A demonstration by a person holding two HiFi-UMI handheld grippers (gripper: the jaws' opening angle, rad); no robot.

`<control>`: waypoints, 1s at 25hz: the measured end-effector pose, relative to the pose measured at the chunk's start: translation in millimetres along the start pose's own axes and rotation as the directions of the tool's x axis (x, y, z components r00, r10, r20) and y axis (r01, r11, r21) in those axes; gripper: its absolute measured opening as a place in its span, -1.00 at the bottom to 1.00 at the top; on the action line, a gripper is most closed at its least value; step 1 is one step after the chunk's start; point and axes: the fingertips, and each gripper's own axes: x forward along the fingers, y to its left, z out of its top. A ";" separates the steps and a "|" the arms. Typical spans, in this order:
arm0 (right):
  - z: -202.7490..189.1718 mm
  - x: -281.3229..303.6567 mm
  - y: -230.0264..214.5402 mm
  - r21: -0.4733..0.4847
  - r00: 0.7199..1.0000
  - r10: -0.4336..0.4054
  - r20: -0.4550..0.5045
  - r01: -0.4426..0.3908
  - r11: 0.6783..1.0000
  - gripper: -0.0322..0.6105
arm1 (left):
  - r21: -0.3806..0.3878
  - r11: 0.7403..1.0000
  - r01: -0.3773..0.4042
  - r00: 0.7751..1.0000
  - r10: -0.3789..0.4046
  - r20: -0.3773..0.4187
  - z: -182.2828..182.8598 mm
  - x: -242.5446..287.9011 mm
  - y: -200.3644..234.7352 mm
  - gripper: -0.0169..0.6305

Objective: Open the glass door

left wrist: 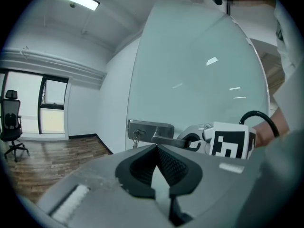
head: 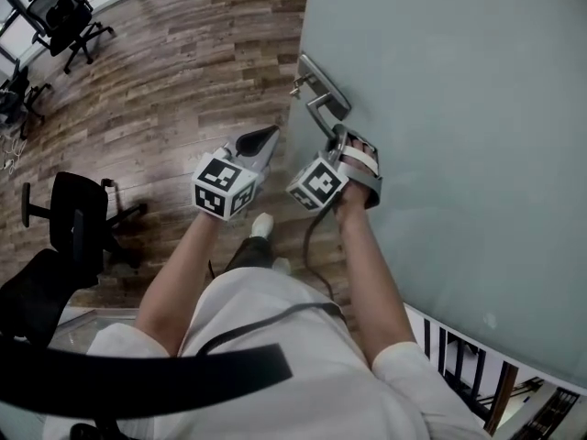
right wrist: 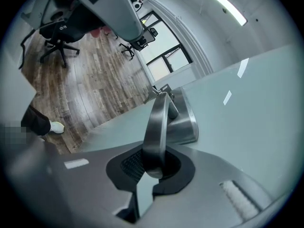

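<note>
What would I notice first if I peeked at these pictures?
Most likely the big frosted glass door filling the right side of the head view, with its shiny metal handle clamped in the right gripper. Next, the left gripper beside it, shut and empty, and black office chairs on the wooden floor at the left.

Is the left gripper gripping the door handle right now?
No, the left gripper is shut on nothing, short of the door handle, which the right gripper clamps instead.
</note>
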 end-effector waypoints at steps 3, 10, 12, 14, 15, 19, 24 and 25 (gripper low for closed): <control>-4.3 6.9 -3.5 0.011 1.000 -0.003 -0.021 0.003 1.000 -0.84 | 0.007 0.999 0.037 0.999 -0.037 -0.001 3.3 13.0 7.9 -0.94; -27.7 31.9 -27.8 0.040 0.998 -0.038 -0.058 0.041 0.998 -0.84 | 0.028 0.991 0.130 0.991 -0.130 -0.004 20.8 56.8 15.2 -0.94; -34.3 40.1 -32.8 0.049 0.997 -0.042 -0.069 0.046 0.998 -0.84 | 0.032 0.988 0.152 0.988 -0.152 -0.009 22.2 69.0 18.2 -0.94; -41.4 48.4 -36.4 0.062 0.996 -0.039 -0.081 0.045 0.997 -0.84 | 0.035 0.984 0.177 0.984 -0.176 -0.012 25.4 80.2 20.9 -0.94; -44.6 52.1 -37.8 0.068 0.996 -0.038 -0.087 0.044 0.997 -0.84 | 0.037 0.981 0.190 0.982 -0.190 -0.015 26.6 85.4 22.5 -0.94; -55.1 64.8 -49.8 0.074 0.993 -0.062 -0.105 0.069 0.995 -0.84 | 0.043 0.970 0.239 0.971 -0.238 -0.027 27.2 105.1 32.5 -0.94; -73.0 80.9 -63.5 0.084 0.989 -0.075 -0.129 0.086 0.993 -0.84 | 0.047 0.955 0.292 0.956 -0.290 -0.036 29.3 130.6 42.8 -0.94; -77.6 83.5 -68.8 0.086 0.988 -0.075 -0.135 0.087 0.992 -0.84 | 0.047 0.951 0.304 0.952 -0.303 -0.039 32.1 136.9 42.5 -0.94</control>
